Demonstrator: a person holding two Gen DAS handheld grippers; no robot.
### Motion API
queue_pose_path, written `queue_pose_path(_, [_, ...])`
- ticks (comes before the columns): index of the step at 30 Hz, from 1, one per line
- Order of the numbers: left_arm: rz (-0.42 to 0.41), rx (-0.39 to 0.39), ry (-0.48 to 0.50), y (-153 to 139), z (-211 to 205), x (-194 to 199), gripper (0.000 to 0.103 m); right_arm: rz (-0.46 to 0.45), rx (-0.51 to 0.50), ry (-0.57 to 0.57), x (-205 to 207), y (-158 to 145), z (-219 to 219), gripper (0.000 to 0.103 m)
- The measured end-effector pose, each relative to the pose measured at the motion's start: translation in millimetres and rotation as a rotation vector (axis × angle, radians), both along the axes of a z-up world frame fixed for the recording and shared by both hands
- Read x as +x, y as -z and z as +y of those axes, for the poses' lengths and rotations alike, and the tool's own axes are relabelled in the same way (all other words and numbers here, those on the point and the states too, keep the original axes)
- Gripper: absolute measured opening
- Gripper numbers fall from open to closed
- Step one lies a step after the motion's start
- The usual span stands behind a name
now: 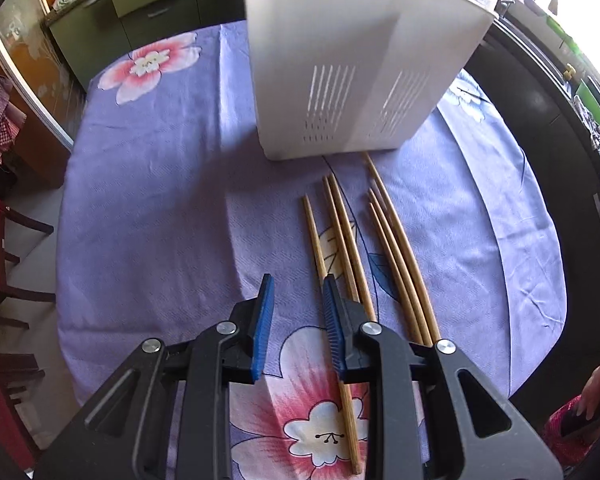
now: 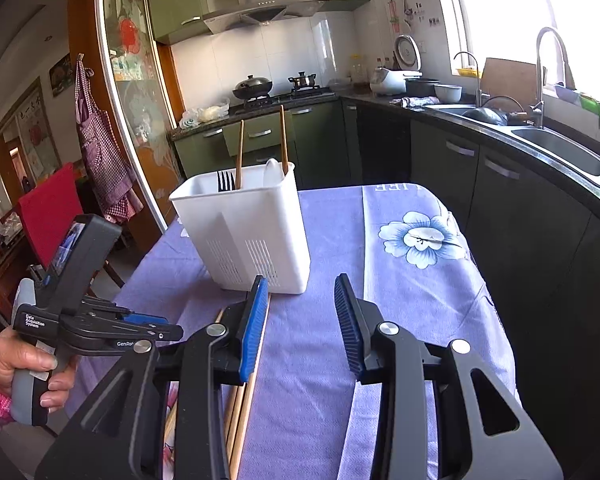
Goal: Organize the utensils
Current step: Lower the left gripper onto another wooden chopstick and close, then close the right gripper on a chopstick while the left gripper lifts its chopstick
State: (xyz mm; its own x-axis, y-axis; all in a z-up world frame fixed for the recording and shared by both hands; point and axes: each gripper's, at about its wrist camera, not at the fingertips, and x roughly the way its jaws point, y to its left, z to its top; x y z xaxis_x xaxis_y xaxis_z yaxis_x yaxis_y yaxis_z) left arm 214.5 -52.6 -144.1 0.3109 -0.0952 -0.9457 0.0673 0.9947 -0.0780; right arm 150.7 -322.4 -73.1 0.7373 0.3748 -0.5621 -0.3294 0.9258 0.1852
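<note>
Item: loose wooden chopsticks [image 1: 352, 240], slender, tapered, pale bamboo, lying roughly parallel on a lilac tablecloth with pink and blue flower prints [image 1: 148, 200], just in front of a white plastic utensil caddy with slotted drainage vents [image 1: 340, 80].

Position: the left gripper [image 1: 298, 328], black-framed with ribbed blue pads, points steeply down over the nearest stick. Its jaws stand narrowly apart with nothing clamped; one chopstick passes under the right-hand pad, and whether they touch cannot be told. The remaining sticks lie just to the right of that pad.

The right gripper [image 2: 302, 324] hangs over bare cloth, jaws moderately apart and empty, with the chopsticks beside and beneath its left finger.

Caddy contents, seen from the right wrist view: two upright chopsticks [image 2: 240, 152], a black fork [image 2: 225, 181], and a white spoon [image 2: 272, 172].

Obscured: the near ends of several sticks are hidden behind the gripper frames; the caddy top is cut off in the left wrist view.

A hand [image 2: 16, 364] grips the left gripper's handle.
</note>
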Motion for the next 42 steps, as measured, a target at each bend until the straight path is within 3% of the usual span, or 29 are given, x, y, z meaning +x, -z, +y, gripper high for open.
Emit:
queue_pose_path(13, [0.094,0.051,-0.02,32,-26,25,0.021,0.033,0.041,0.002,4,5,-18,0.039])
queue_pose_path(19, [0.086,0.077,-0.015,34,-29,24,0.019,0.056,0.041,-0.001,8,8,-16,0.039])
queue_pose_path(21, [0.082,0.077,-0.01,34,-29,22,0.014,0.067,0.032,-0.014,9,10,-11,0.039])
queue_pose_path(22, [0.082,0.073,-0.009,35,-29,21,0.009,0.075,0.023,-0.024,11,11,-7,0.039])
queue_pose_path(28, [0.072,0.045,-0.013,34,-14,16,0.006,0.202,-0.07,-0.091,38,35,29,0.039])
queue_pose_path(31, [0.014,0.051,-0.014,24,-6,10,0.006,0.28,-0.105,-0.121,58,54,47,0.039])
queue_pose_path(35, [-0.088,0.049,-0.008,-3,1,-6,0.006,0.399,-0.099,-0.163,85,79,64,0.027])
queue_pose_path(42, [-0.19,0.03,0.006,-41,11,-26,0.006,0.471,-0.132,-0.186,107,93,85,0.023])
